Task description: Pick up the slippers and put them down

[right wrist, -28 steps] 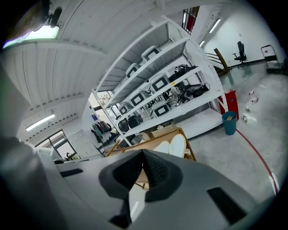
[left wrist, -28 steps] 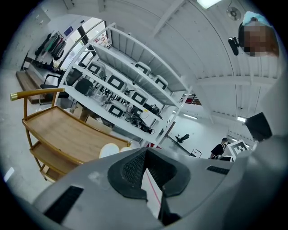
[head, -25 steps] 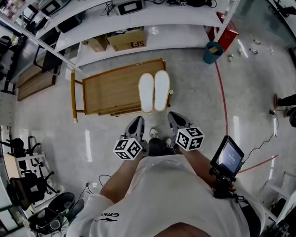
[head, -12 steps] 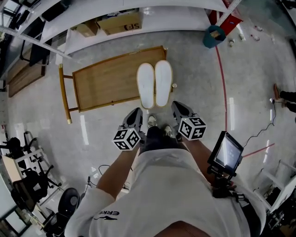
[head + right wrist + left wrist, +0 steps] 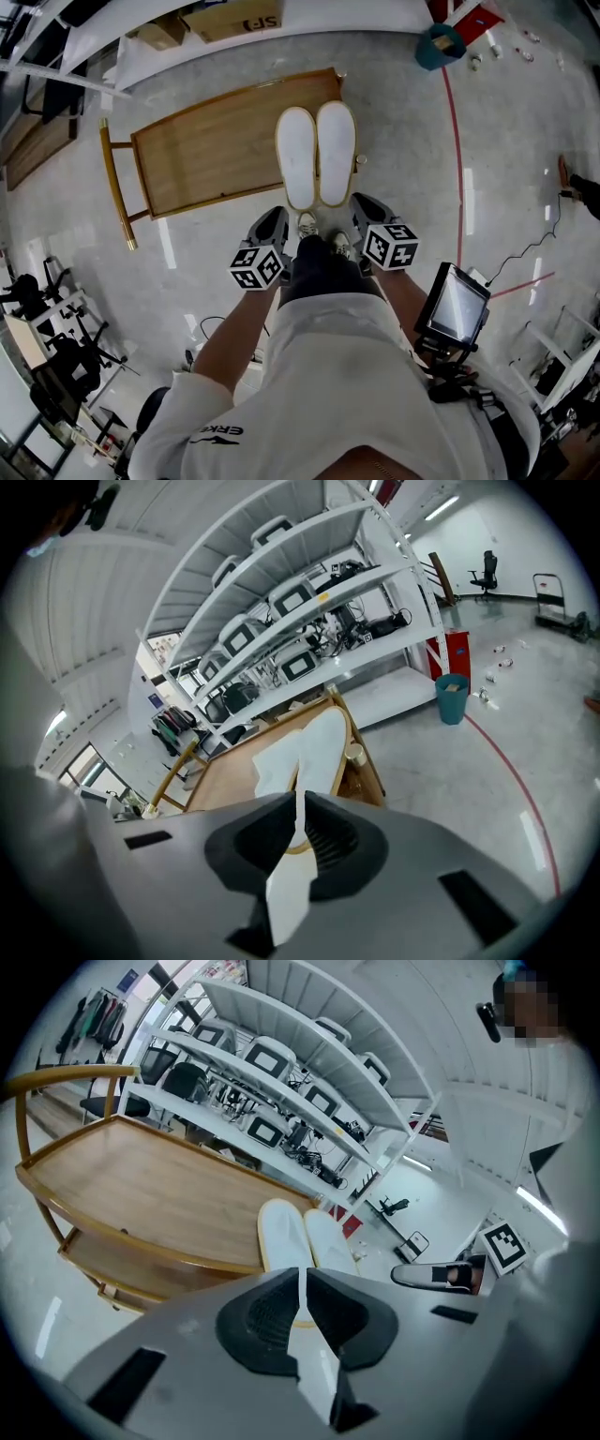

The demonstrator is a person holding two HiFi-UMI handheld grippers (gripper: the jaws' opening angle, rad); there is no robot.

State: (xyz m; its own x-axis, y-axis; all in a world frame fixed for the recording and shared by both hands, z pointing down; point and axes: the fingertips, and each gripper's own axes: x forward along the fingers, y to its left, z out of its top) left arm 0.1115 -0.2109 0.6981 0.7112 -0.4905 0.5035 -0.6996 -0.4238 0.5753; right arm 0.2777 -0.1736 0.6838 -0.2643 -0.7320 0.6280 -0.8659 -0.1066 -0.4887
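Observation:
Two white slippers, left one (image 5: 296, 157) and right one (image 5: 336, 150), lie side by side, soles up, over the right end of a wooden cart (image 5: 206, 155). My left gripper (image 5: 278, 214) is shut on the heel edge of the left slipper (image 5: 285, 1234). My right gripper (image 5: 361, 201) is shut on the heel edge of the right slipper (image 5: 322, 742). In each gripper view a thin white edge is pinched between the dark pads (image 5: 267, 1321) (image 5: 333, 841). Whether the slippers rest on the cart top I cannot tell.
The cart has a wooden rail handle (image 5: 114, 192) at its left end and a lower shelf (image 5: 122, 1260). White shelving (image 5: 309, 583) stands beyond it with cardboard boxes (image 5: 230, 17). A teal bin (image 5: 441, 45) and a red floor line (image 5: 459, 159) lie to the right.
Both grippers have sunk with the slippers toward the cart top. The slippers and the cart look larger and nearer in the head view.

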